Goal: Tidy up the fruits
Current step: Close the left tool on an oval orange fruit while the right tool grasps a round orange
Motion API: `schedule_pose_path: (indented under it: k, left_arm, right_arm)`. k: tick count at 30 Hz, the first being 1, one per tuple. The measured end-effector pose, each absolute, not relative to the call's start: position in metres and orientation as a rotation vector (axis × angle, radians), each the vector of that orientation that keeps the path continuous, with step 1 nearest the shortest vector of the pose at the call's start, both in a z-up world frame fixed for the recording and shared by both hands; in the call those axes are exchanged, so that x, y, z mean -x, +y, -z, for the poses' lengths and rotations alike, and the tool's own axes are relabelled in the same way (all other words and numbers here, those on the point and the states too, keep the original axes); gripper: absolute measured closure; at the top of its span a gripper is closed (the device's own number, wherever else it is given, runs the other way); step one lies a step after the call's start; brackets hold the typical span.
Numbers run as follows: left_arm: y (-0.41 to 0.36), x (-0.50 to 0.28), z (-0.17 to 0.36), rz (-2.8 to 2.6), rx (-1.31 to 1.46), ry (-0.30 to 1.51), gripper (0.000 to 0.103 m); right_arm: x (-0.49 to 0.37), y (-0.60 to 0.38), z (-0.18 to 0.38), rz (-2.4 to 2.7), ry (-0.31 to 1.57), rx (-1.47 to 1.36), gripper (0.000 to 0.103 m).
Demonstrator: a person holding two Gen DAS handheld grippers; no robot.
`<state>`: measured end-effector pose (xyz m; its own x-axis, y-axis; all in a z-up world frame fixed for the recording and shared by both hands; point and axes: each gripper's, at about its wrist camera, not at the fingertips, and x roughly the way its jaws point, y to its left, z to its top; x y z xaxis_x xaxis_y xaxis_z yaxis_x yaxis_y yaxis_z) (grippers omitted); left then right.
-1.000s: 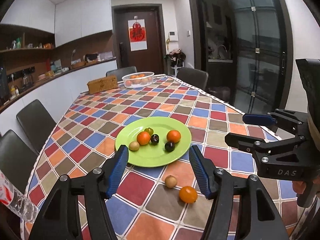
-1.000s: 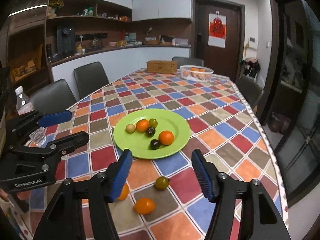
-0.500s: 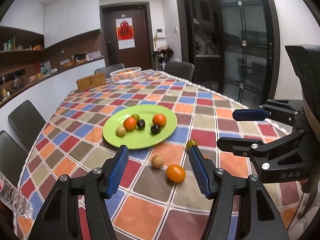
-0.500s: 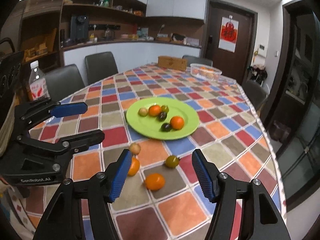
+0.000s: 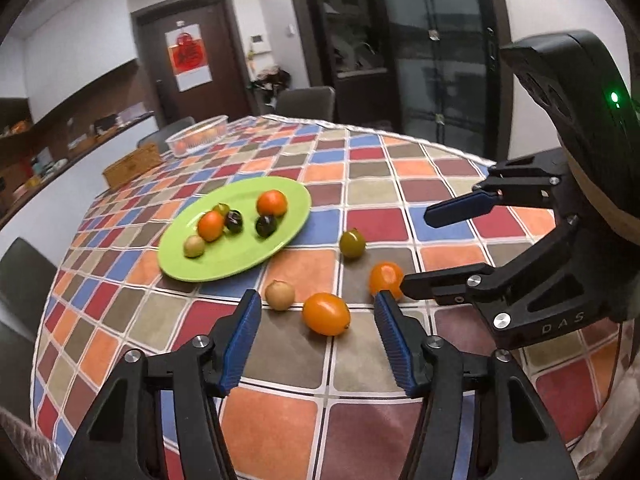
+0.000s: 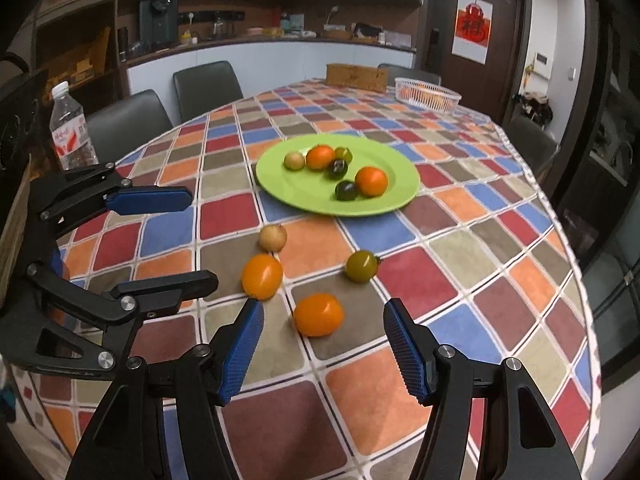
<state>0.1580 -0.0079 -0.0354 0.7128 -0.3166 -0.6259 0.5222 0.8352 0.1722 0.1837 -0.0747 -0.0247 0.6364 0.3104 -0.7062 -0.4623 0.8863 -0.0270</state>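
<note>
A green plate (image 5: 240,256) (image 6: 384,204) holds several small fruits on the checkered tablecloth. In front of it lie loose fruits: a tan one (image 5: 280,295) (image 6: 273,237), a green one (image 5: 352,243) (image 6: 361,266) and two orange ones. My left gripper (image 5: 318,344) is open and empty, just short of one orange fruit (image 5: 326,313) (image 6: 262,275). My right gripper (image 6: 322,348) is open and empty, just short of the other orange fruit (image 6: 319,314) (image 5: 386,278). Each gripper shows in the other's view, the right (image 5: 452,248) and the left (image 6: 180,240).
A white basket of oranges (image 6: 427,93) (image 5: 198,137) and a wooden box (image 6: 356,73) (image 5: 132,165) stand at the far end of the table. A water bottle (image 6: 70,134) stands at the left edge. Dark chairs (image 6: 206,84) surround the table.
Both grippers have moved forward and down toward the loose fruits, which now sit larger and closer between the fingers. Both stay open.
</note>
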Motion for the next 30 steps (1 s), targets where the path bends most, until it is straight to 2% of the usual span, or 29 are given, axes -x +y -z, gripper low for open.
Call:
schedule_pose_path:
  k: [3,13,18,22,27,30]
  left_arm:
    - [-0.011,-0.166,0.044,0.509,-0.379,0.644,0.051]
    - [-0.016,-0.189,0.064,0.549,-0.391,0.723,0.053]
    - [-0.016,-0.197,0.069,0.546,-0.366,0.754,0.054]
    - [-0.016,-0.204,0.073,0.533,-0.343,0.782,0.058]
    - [-0.016,-0.21,0.079,0.528,-0.311,0.813,0.059]
    - [-0.017,-0.212,0.081,0.527,-0.299,0.828,0.065]
  right_arm:
    - [-0.187,-0.074,0.032,-0.449,0.786,0.219,0.04]
    - [-0.199,-0.073,0.051,-0.474,0.853,0.207,0.052]
    - [-0.205,-0.072,0.056,-0.489,0.868,0.184,0.053]
    - [-0.211,-0.072,0.06,-0.496,0.88,0.168,0.056]
    - [-0.216,-0.072,0.064,-0.506,0.896,0.153,0.059]
    - [-0.217,-0.071,0.067,-0.514,0.907,0.152,0.063]
